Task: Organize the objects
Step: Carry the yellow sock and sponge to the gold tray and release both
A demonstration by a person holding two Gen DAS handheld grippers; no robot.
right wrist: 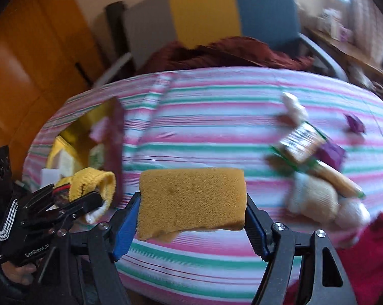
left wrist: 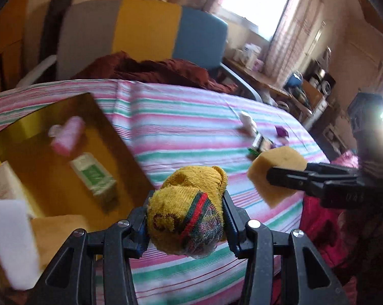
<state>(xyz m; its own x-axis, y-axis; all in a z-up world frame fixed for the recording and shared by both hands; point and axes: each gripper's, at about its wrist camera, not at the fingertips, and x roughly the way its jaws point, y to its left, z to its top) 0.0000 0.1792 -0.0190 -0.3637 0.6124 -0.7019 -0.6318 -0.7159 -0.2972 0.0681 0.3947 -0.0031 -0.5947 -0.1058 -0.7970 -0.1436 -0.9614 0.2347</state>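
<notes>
My left gripper (left wrist: 186,218) is shut on a rolled yellow sock (left wrist: 189,211) with red and green stripes, held above the striped bed. It also shows in the right wrist view (right wrist: 90,185) at the left. My right gripper (right wrist: 191,200) is shut on a yellow sponge (right wrist: 191,198), also seen in the left wrist view (left wrist: 277,170) at the right. A gold box (left wrist: 39,167) lies open at the left with a pink item (left wrist: 69,134) and a green-and-white carton (left wrist: 95,178) in it.
Loose items lie on the striped bedsheet (right wrist: 217,96) at the right: a white plush toy (right wrist: 316,198), a green package (right wrist: 303,142), purple pieces (right wrist: 331,152). A dark red blanket (left wrist: 145,68) and a chair (left wrist: 145,28) are behind the bed. A white block (left wrist: 11,241) stands near left.
</notes>
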